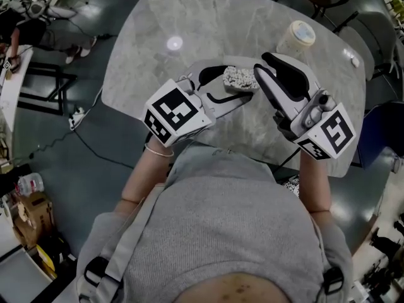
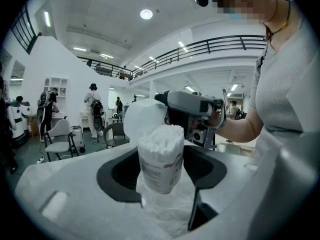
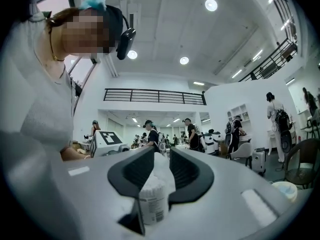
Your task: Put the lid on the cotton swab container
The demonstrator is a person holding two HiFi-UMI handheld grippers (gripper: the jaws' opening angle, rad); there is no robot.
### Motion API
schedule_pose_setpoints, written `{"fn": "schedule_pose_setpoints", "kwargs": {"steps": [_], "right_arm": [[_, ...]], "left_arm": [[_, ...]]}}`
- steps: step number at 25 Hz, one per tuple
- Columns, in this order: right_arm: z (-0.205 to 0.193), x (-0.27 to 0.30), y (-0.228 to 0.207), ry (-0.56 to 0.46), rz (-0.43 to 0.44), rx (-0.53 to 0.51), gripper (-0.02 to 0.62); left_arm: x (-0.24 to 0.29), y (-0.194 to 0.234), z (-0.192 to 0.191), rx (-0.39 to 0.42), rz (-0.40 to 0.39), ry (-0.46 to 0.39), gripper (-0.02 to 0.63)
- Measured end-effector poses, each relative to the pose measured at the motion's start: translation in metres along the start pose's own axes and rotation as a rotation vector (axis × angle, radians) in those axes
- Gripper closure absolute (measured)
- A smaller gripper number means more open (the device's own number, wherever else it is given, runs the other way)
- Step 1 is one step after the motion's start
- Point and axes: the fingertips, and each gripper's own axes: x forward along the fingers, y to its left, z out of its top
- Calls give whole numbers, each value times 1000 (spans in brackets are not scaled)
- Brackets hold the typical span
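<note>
Jaws of the left gripper are clamping the cotton swab container by its sides, holding it roughly upright with a slight tilt over the table. Its mouth is uncovered, and the white swab tips are showing, packed at the top. The right gripper is standing with its jaws narrow, pinching the lid, a pale translucent cap. It is holding the lid just beside the container's open mouth, on the side away from the left gripper's camera. Whether lid and rim are touching cannot be told. In the head view the two grippers are facing each other over the near middle of the grey marbled table. A cream round tub is sitting toward the table's far right, well apart from them.
</note>
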Motion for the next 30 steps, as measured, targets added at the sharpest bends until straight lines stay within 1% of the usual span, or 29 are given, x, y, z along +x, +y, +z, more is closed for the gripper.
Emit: {"fn": "schedule_pose_setpoints", "kwargs": {"steps": [5,11,19,26,30], "right_arm": [[-3,-12,0,2,1,-18,514],[-8,-12,0,6,19,-44,514],[-7,-27,6,10,37,-62,514],[-9,-31,10,11,36,-75,518],[-10,-32,12,23,36,-103,526]], "left_arm": [[9,-3,-3,-13,0,0,337],[13,3,-4,-21,16,-10,337],[18,-9,-1,-25,28,-9,339],[18,-10,1,-24,43,-13,339],[18,-9,2,-27,49,-20,339]]}}
